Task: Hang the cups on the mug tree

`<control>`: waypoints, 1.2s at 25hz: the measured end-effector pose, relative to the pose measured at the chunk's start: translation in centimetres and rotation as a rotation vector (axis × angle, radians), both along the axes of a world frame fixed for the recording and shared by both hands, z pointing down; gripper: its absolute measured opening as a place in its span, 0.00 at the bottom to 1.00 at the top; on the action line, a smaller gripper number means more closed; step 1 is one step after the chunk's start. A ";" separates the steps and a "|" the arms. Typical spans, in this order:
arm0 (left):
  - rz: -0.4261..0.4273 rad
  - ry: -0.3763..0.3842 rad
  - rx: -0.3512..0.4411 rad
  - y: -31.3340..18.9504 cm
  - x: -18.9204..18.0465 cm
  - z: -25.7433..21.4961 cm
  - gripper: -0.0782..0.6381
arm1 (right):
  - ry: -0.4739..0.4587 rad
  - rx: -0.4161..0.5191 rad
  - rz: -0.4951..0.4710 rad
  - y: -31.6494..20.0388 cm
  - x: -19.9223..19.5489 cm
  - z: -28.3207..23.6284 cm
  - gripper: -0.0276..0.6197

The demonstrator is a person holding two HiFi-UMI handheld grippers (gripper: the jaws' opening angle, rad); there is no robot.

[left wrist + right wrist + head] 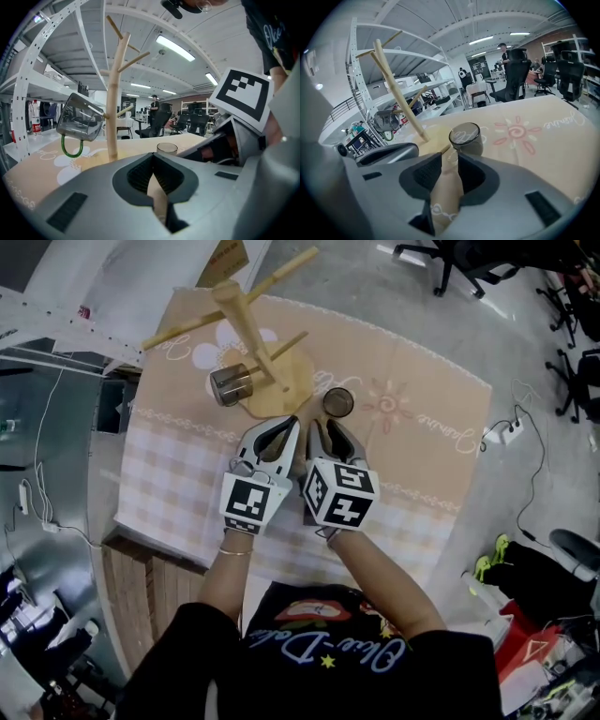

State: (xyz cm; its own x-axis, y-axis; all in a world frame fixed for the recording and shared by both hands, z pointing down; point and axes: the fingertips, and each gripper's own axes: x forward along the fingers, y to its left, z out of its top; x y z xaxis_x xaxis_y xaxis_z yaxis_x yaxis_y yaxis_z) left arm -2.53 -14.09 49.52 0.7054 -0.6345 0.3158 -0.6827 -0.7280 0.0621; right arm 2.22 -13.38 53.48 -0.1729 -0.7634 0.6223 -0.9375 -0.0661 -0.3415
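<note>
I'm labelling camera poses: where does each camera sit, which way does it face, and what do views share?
Head view: on the person's head, facing steeply down at the table; forearms, left hand-held gripper, right hand-held gripper show.
Left gripper view: on the left one, facing level toward the mug tree; its shut jaws show.
Right gripper view: on the right one, tilted down at the standing cup; open jaws show.
Shared: mug tree, hung cup, standing cup.
</note>
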 end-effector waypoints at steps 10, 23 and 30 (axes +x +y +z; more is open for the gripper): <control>-0.025 0.020 -0.014 -0.4 -1.0 0.4 0.12 | -0.032 -0.105 0.116 -0.8 -0.2 0.9 0.22; -0.045 0.026 -0.013 -0.4 -1.9 0.1 0.12 | -0.078 -0.169 0.187 -1.0 0.1 1.4 0.16; -0.036 0.026 -0.014 -0.3 -1.4 0.2 0.12 | 0.003 -0.152 0.104 -0.3 0.2 0.9 0.13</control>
